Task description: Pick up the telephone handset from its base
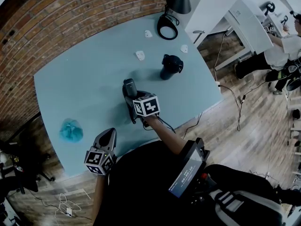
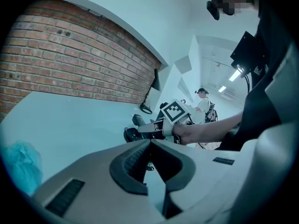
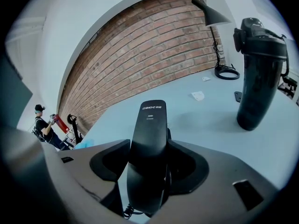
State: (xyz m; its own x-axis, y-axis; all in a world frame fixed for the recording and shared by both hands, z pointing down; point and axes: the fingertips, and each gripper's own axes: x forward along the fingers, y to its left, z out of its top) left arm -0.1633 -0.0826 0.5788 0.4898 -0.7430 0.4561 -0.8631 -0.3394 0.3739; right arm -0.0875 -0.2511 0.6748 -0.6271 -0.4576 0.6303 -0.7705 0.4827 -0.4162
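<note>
- Right tongs (image 3: 149,171) pinch the black handset (image 3: 150,134), at centre of the head view, over the bench (image 1: 84,88).
- Left tongs (image 2: 150,157) pressed together, holding nothing, lower left, at the bench edge.

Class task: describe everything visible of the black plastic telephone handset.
The black plastic telephone handset is a long, slim, smooth bar with rounded ends and small pale print near its far end. It tilts, far end raised, over the pale blue table. The right gripper is shut on its middle, a jaw on each side. A dark coiled cord shows at its near end. Whether it touches its base cannot be told.
</note>
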